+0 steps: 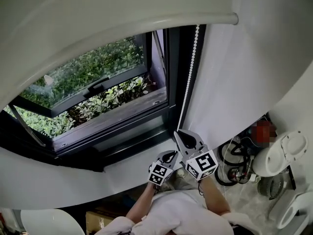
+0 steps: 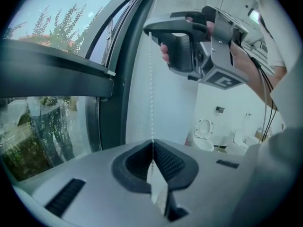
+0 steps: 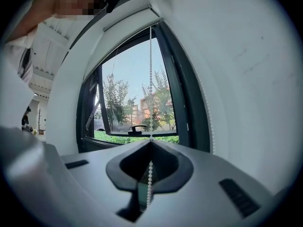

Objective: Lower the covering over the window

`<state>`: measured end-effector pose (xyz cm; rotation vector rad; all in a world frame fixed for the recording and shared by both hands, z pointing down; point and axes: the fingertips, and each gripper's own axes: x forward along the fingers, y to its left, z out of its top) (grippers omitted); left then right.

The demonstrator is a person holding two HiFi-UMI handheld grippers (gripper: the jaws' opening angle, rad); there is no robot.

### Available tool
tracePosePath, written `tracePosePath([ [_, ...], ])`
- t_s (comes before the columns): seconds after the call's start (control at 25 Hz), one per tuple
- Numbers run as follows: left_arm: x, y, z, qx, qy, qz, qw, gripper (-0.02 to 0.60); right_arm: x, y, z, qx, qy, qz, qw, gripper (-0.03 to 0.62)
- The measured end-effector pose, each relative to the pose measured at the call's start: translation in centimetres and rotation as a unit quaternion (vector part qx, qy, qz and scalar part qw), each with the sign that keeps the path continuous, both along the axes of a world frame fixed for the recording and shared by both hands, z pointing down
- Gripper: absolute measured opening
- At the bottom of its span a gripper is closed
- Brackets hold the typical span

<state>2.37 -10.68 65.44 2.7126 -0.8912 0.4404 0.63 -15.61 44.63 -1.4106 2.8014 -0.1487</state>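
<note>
I'm clamping the cord (image 2: pixel 152 89) in my right tool (image 3: pixel 150 143), holding that tool just above my left tool (image 2: pixel 152 144) (also pinched shut on the cord), beside the window (image 1: pixel 98 75).

Green bushes (image 1: pixel 93 67) fill the far left, with tall trees (image 3: pixel 116 98) and a reddish building (image 3: pixel 158 103) farther off. Coiled black cables (image 1: pixel 230 165) lie on the floor at the right, near a white toilet (image 2: pixel 204 131).
</note>
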Motion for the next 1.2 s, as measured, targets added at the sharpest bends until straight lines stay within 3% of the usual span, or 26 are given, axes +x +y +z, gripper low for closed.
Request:
tracePosePath([
  [0.72,-0.3,1.6,4.6,-0.042,-0.022,0.004,0.9989,0.018,0.6,0.5,5.6,-0.056,0.005,-0.009,0.998,-0.005],
  [1.04,-1.2,1.7,-1.5,-0.004,0.014,0.0,0.9999,0.024,1.0,1.6,9.3,-0.1,0.014,-0.011,0.995,-0.005],
  [1.2,-2.1,1.0,-6.7,0.03,0.047,-0.007,0.9984,0.075,1.1,2.1,11.1,-0.119,0.016,-0.013,0.993,-0.005],
])
